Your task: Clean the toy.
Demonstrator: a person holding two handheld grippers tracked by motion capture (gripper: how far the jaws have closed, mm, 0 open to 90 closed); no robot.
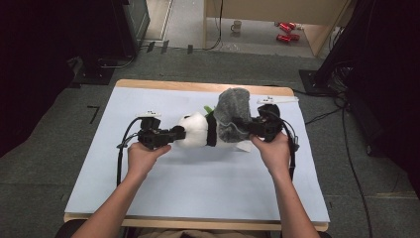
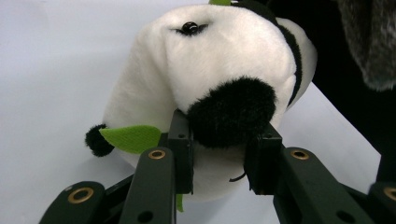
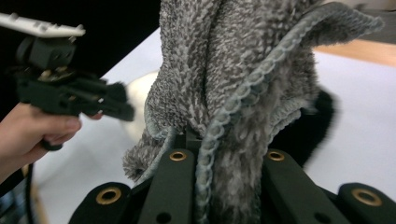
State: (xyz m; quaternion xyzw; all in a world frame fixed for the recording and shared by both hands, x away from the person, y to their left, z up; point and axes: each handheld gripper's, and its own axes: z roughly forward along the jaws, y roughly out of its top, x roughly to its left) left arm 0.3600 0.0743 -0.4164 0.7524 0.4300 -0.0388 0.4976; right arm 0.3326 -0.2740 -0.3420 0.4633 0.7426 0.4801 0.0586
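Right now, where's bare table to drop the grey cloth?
Free: the wide strip of the table between the person's forearms and the near edge, plus the far-left corner. Crowded: mid-table, where the left gripper grips the plush panda and the right gripper holds the grey cloth.

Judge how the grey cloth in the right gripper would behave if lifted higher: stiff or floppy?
The grey cloth probably hangs floppy: it bunches and folds above the right gripper. Its fuzzy looped pile suggests a secure, non-slip grip. It looks light, and may drag over the panda plush beside it.
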